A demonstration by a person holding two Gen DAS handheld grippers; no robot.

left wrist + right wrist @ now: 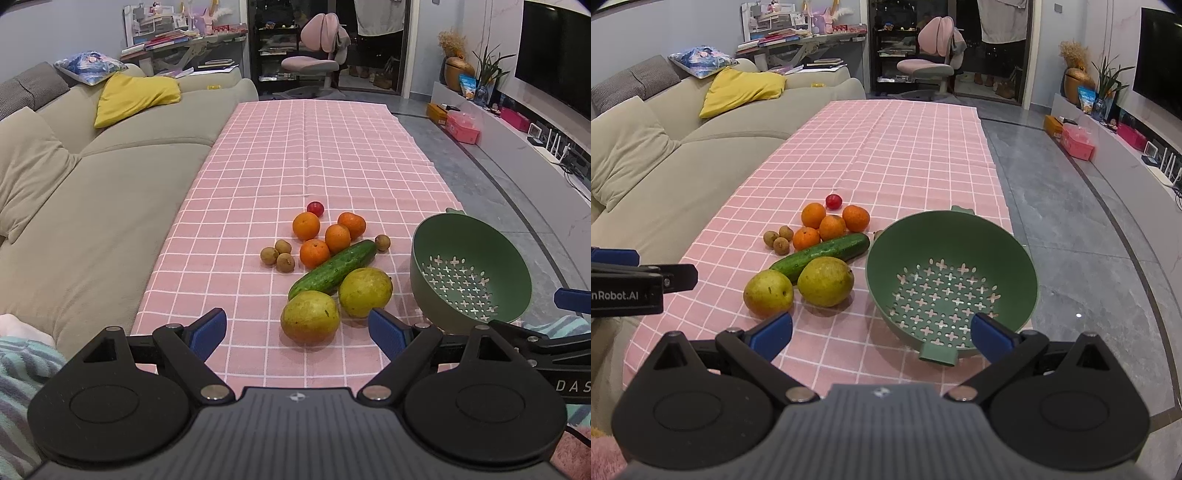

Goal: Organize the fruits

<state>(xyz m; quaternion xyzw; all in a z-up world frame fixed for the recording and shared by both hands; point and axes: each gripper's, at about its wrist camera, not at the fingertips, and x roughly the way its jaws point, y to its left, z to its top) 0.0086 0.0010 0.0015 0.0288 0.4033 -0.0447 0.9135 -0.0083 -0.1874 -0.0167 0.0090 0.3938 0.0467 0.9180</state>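
From the left wrist view, the left tongs hang wide open and empty at the bottom of the frame, over the worktop's pink checked cloth. Just beyond them, right of centre, lie two yellow-green round pears touching a dark green cucumber. Past it sit four oranges, three small brown longans to their left and a red cherry tomato farthest off. An empty green perforated plastic colander stands at the right.

From the right wrist view, the right tongs gape open, holding nothing, their right pad before the colander's near rim. The fruit pile lies left of the colander, at mid-frame. The left tongs' black body pokes in at the left edge.
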